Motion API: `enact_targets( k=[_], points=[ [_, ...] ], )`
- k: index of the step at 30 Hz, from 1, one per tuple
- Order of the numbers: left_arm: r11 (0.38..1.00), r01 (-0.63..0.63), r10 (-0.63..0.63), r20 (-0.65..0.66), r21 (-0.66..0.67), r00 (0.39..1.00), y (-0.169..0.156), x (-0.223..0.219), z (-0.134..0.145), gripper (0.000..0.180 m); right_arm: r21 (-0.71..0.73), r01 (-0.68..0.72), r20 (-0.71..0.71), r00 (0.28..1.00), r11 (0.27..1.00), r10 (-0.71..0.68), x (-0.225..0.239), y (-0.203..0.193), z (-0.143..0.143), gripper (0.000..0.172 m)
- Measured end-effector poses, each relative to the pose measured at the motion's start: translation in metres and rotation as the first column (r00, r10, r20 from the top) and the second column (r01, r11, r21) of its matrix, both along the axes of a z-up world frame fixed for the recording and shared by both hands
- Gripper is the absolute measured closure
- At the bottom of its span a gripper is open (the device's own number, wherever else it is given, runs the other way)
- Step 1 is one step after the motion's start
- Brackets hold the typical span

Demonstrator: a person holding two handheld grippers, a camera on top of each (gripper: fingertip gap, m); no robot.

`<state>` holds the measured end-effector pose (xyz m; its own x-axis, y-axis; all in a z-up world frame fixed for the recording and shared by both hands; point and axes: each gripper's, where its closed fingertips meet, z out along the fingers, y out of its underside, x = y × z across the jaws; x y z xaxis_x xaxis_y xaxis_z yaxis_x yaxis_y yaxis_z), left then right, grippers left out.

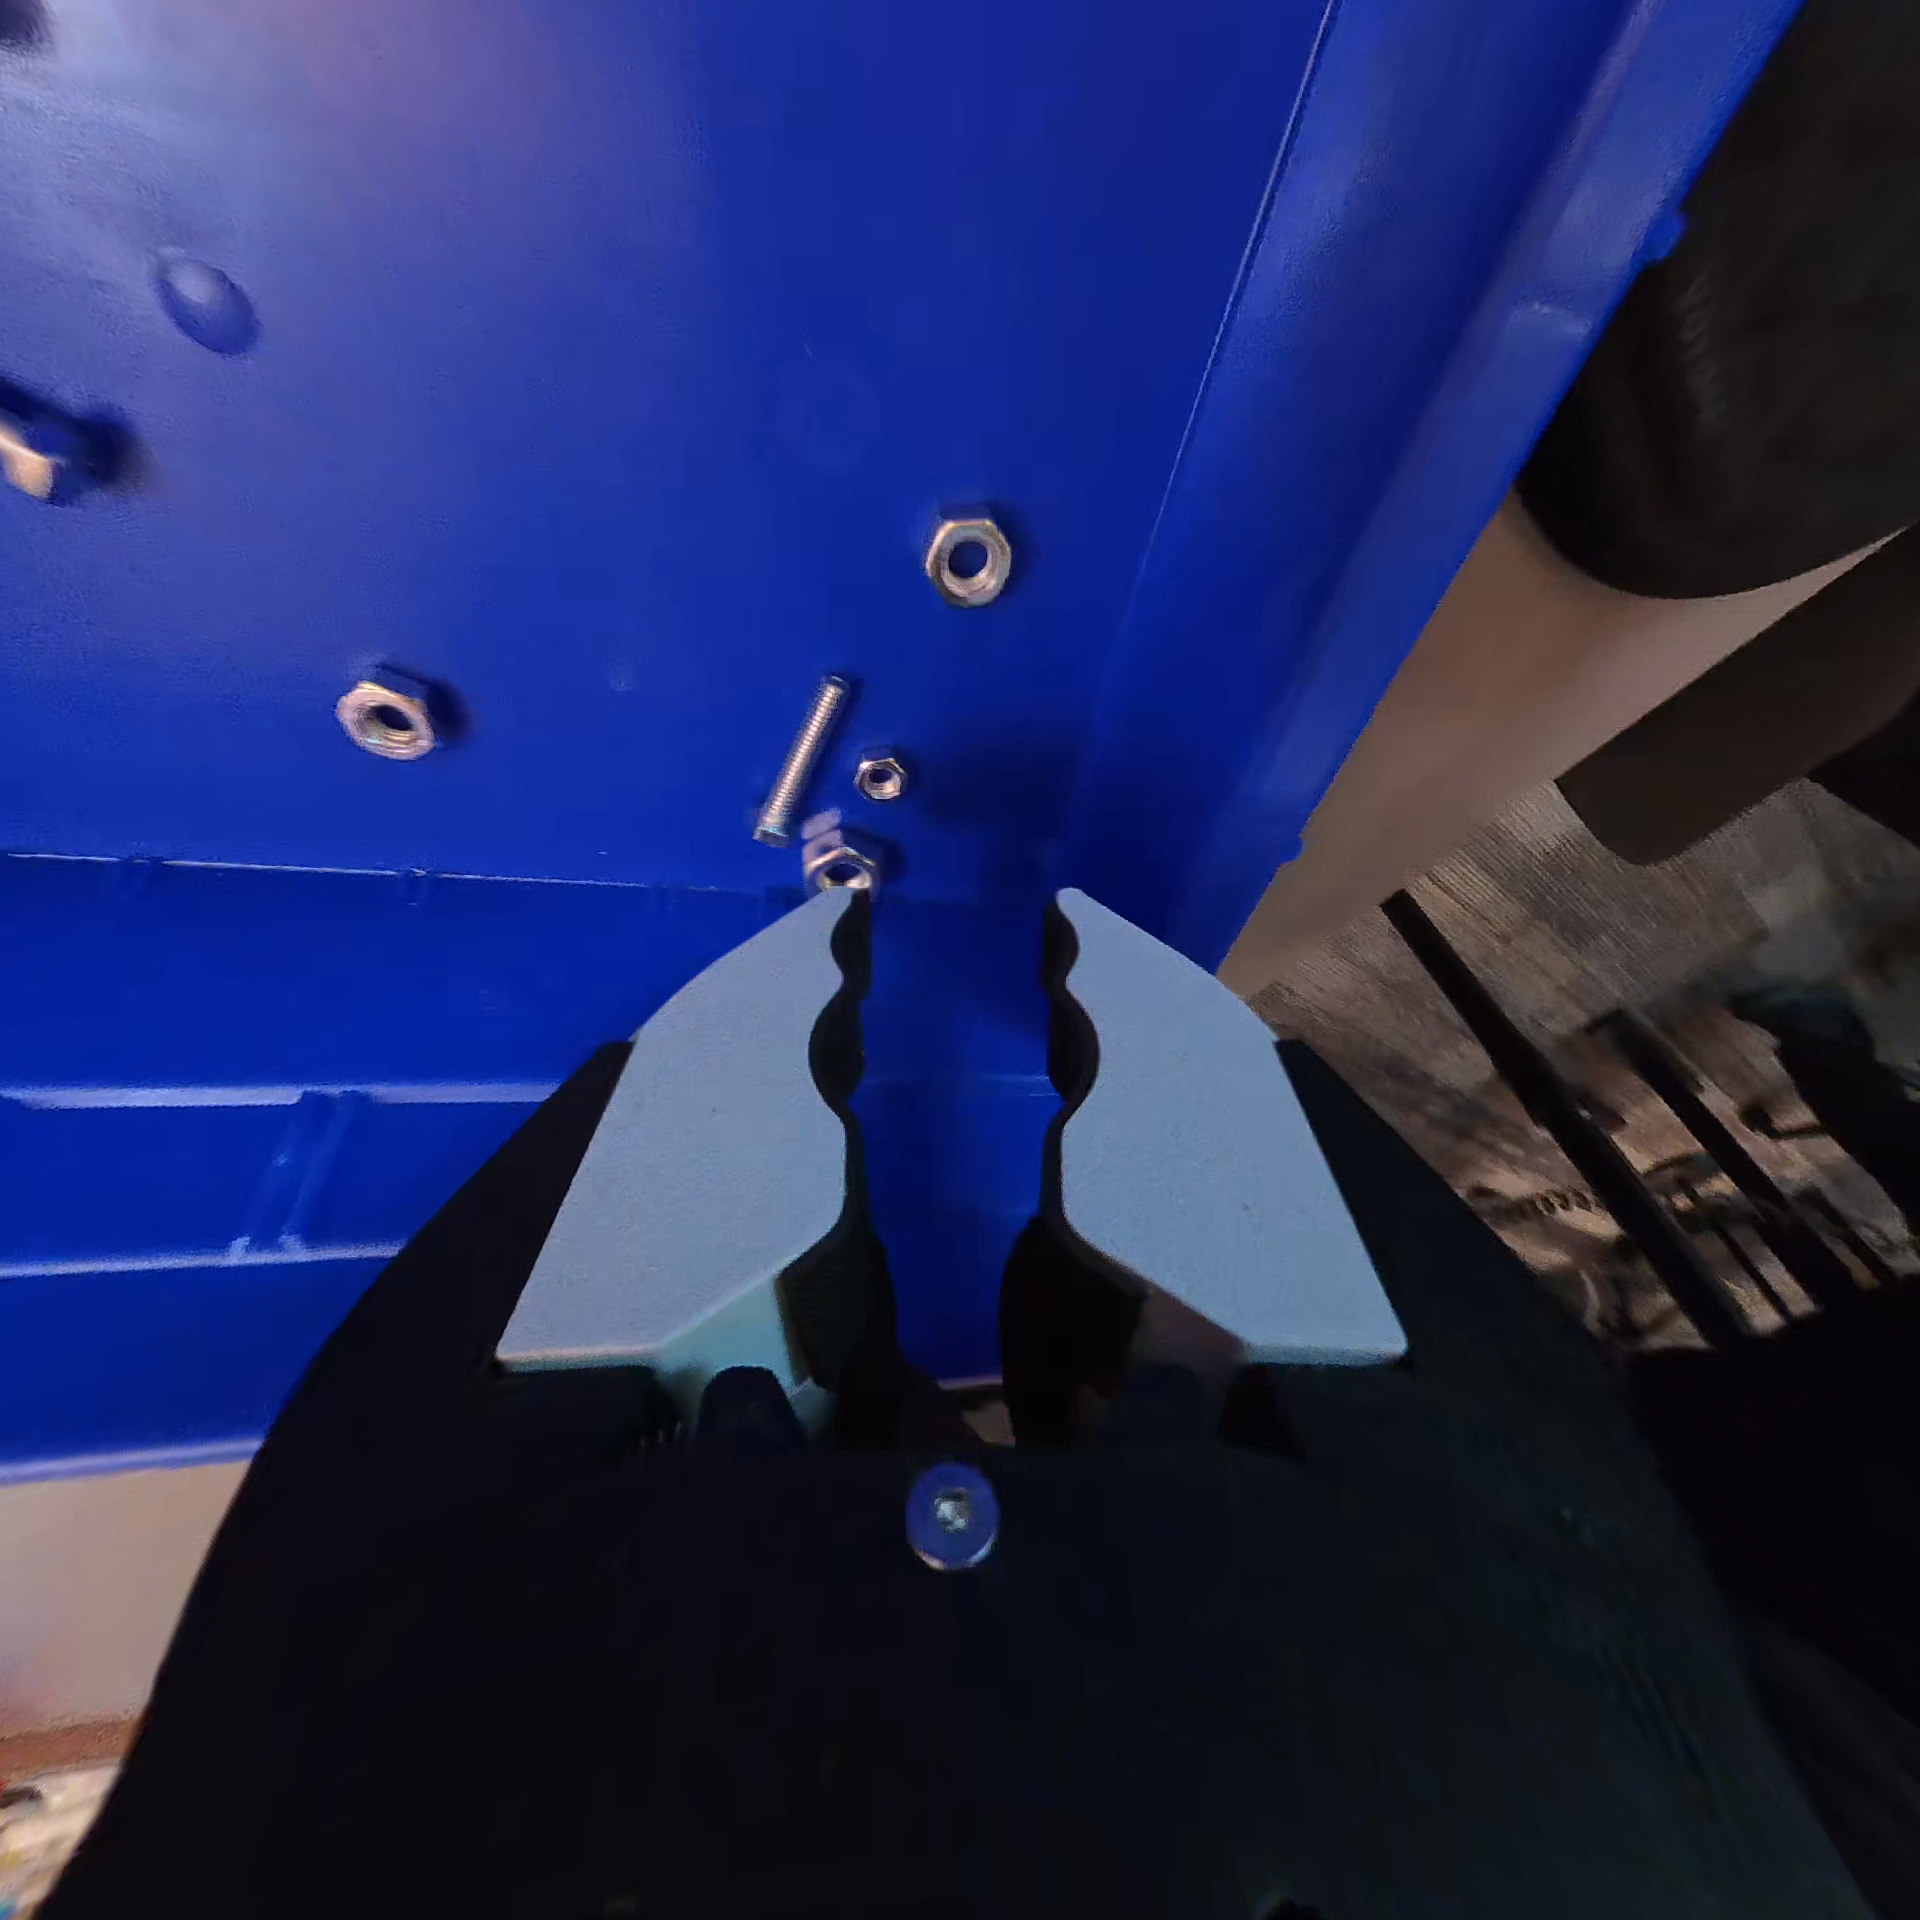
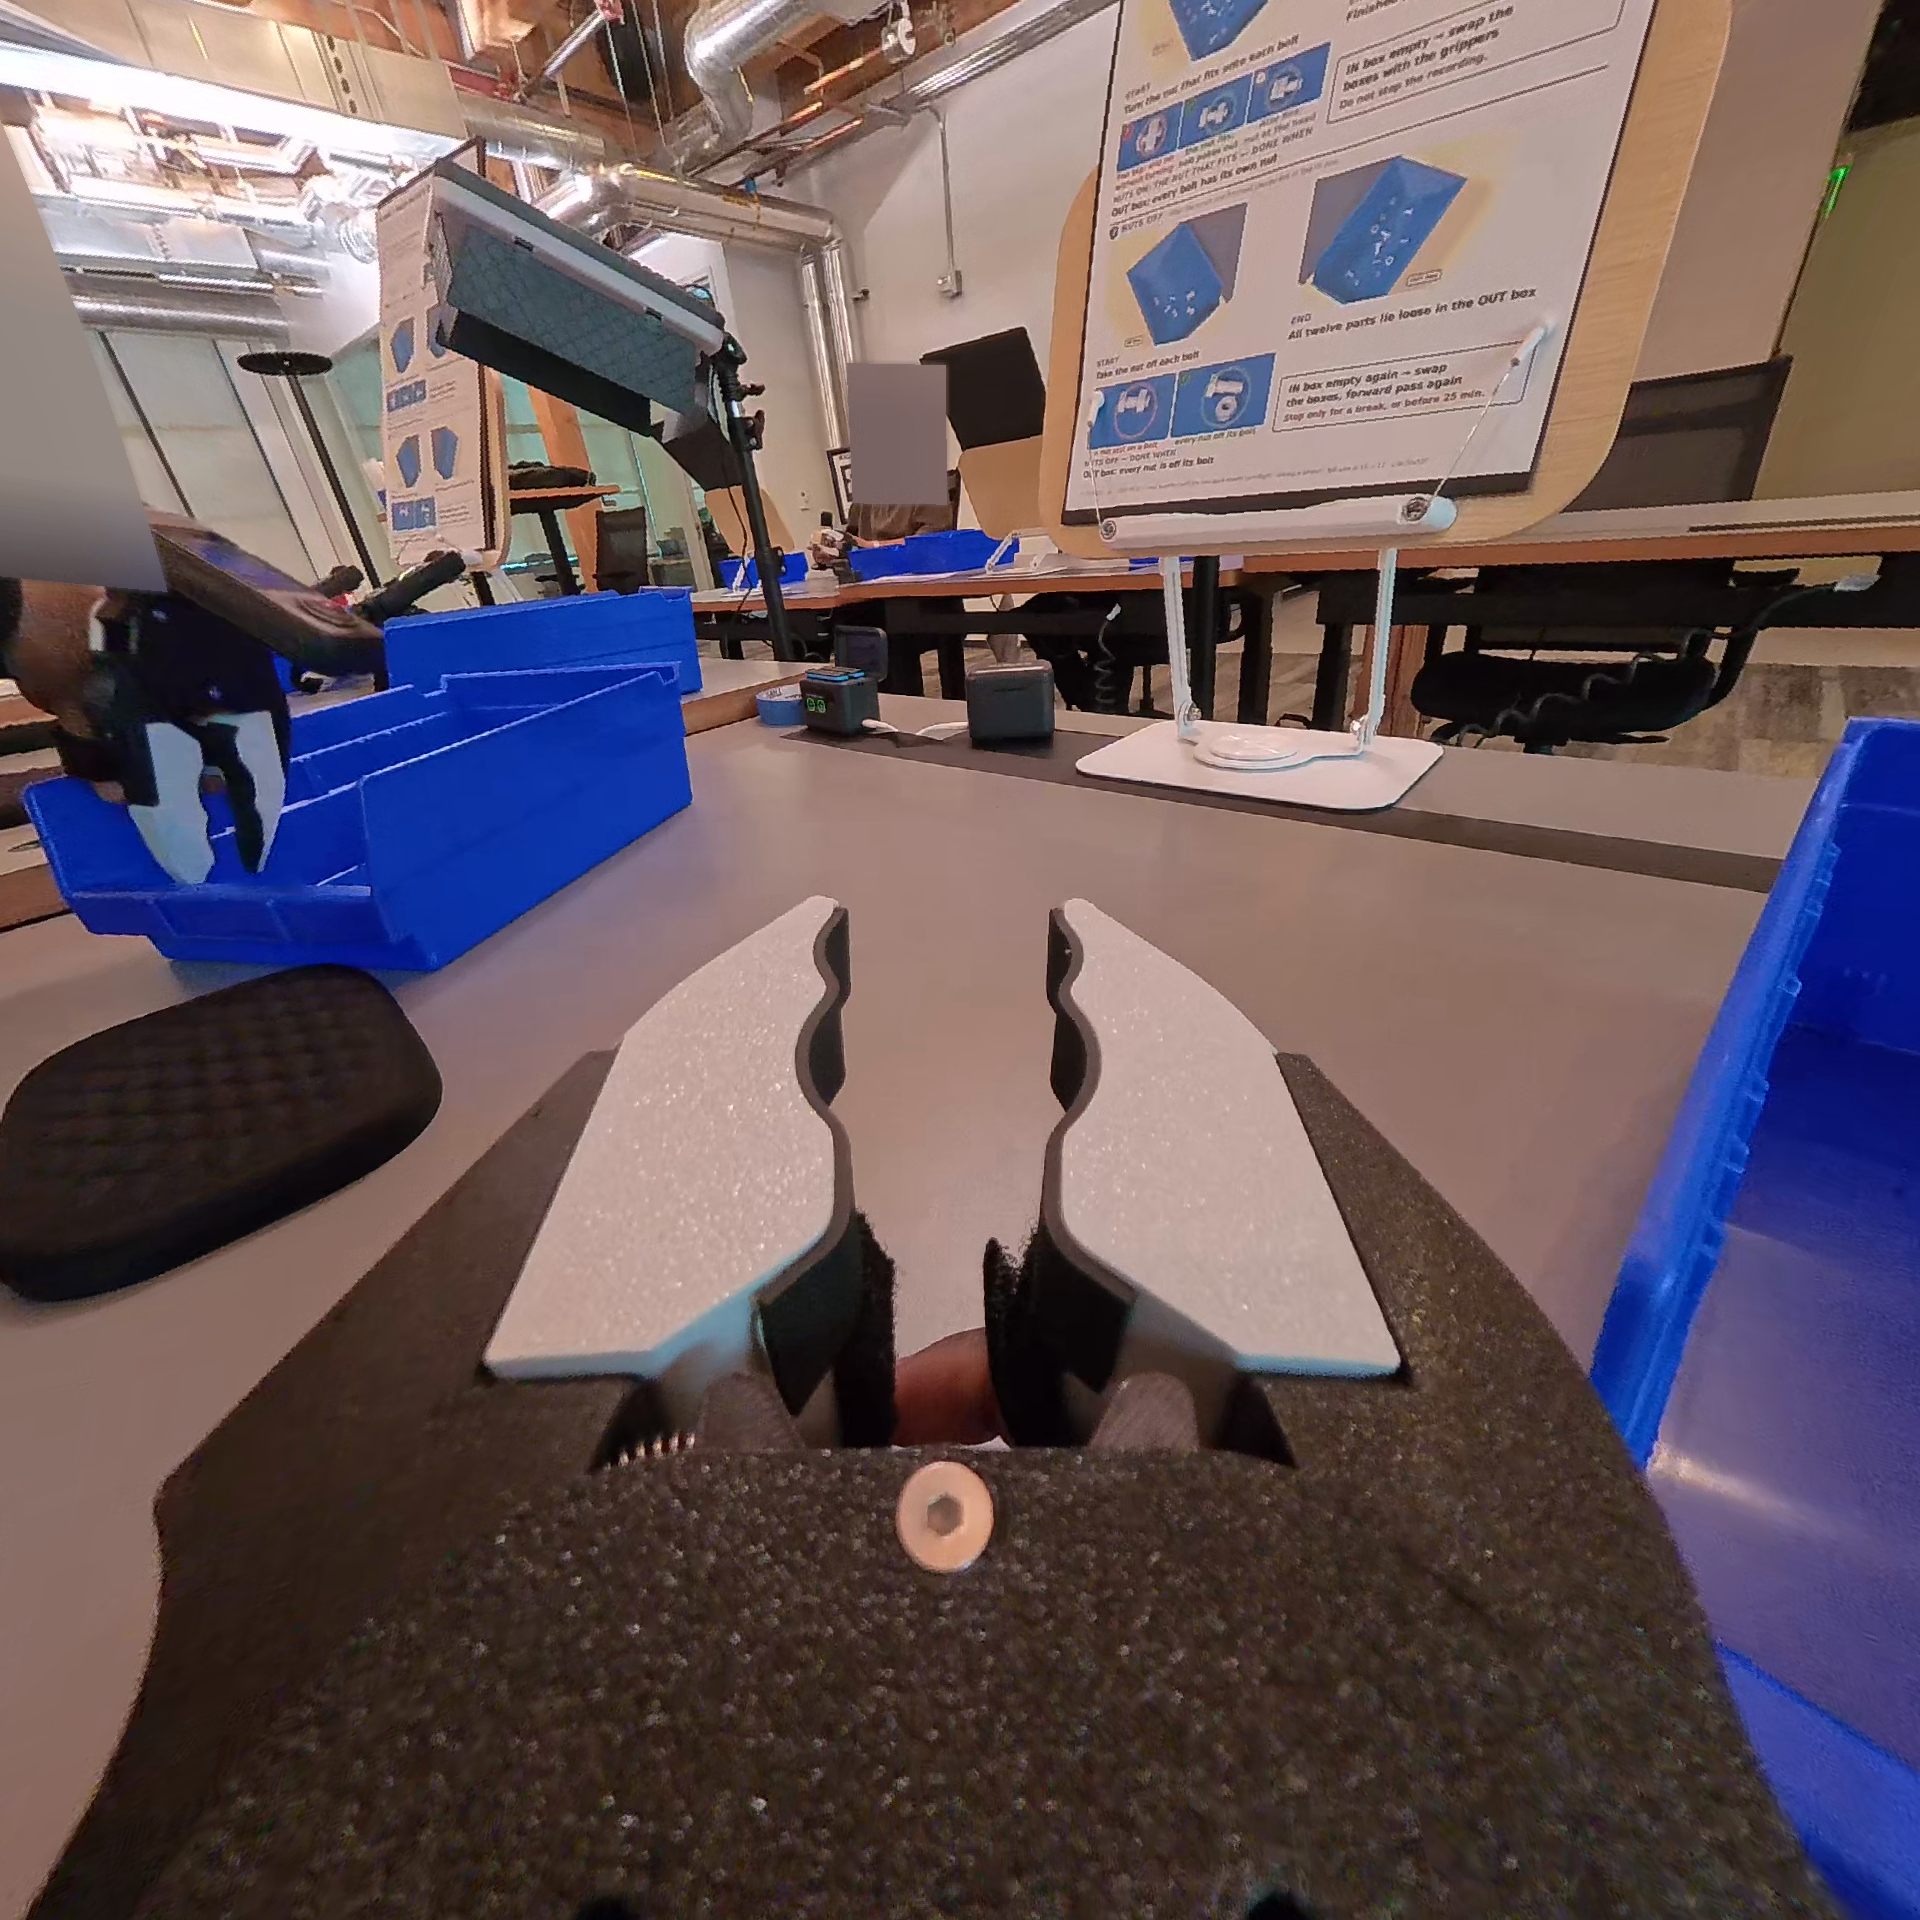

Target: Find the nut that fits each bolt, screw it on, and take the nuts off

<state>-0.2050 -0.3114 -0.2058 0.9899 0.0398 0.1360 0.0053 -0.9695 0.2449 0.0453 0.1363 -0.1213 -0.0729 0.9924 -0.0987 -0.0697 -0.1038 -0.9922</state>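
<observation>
Grey table (image 2: 935, 831) bearing blue bins (image 2: 468, 790), workshop behind.

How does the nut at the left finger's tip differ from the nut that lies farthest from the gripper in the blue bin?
The near nut looks smaller than the far nut. The near nut lies beside the bolt's head, at the left gripper's fingertip; the far nut lies alone on the blue bin floor. Both are silver hex nuts, lying loose.
</observation>
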Motion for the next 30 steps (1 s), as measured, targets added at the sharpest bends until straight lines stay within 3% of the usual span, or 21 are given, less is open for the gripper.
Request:
enact_targets(
  k=[1,7,14,22,26,30],
  points=[
    [1.0,-0.007,0.008,0.017,-0.026,1.0,-0.002,0.002,-0.002,0.149,-0.002,0.0,0.001,1.0,1.0,0.0,0.0,0.0,0.0,0.135],
    [0.996,-0.023,0.021,-0.024,-0.088,0.999,-0.008,-0.003,-0.017,0.149,-0.013,0.0,-0.006,1.0,1.0,0.0,0.001,0.001,0.001,0.135],
    [0.985,-0.005,-0.026,-0.177,-0.171,0.984,-0.016,-0.02,-0.024,0.146,-0.013,-0.002,-0.01,1.0,1.0,0.002,0.001,0.001,0.001,0.135],
    [0.957,0.04,-0.1,-0.194,-0.289,0.976,-0.024,-0.022,-0.03,0.144,-0.021,-0.005,-0.018,1.0,1.0,0.005,0.002,0.002,0.002,0.135],
    [0.952,0.062,-0.136,-0.232,-0.3,0.963,-0.024,-0.03,-0.03,0.162,-0.022,-0.005,-0.021,1.0,1.0,0.005,0.002,0.002,0.003,0.135],
    [0.958,0.05,-0.119,-0.235,-0.282,0.965,-0.023,-0.029,-0.03,0.162,-0.022,-0.005,-0.029,1.0,1.0,0.004,0.003,0.002,0.004,0.135]
  ],
)
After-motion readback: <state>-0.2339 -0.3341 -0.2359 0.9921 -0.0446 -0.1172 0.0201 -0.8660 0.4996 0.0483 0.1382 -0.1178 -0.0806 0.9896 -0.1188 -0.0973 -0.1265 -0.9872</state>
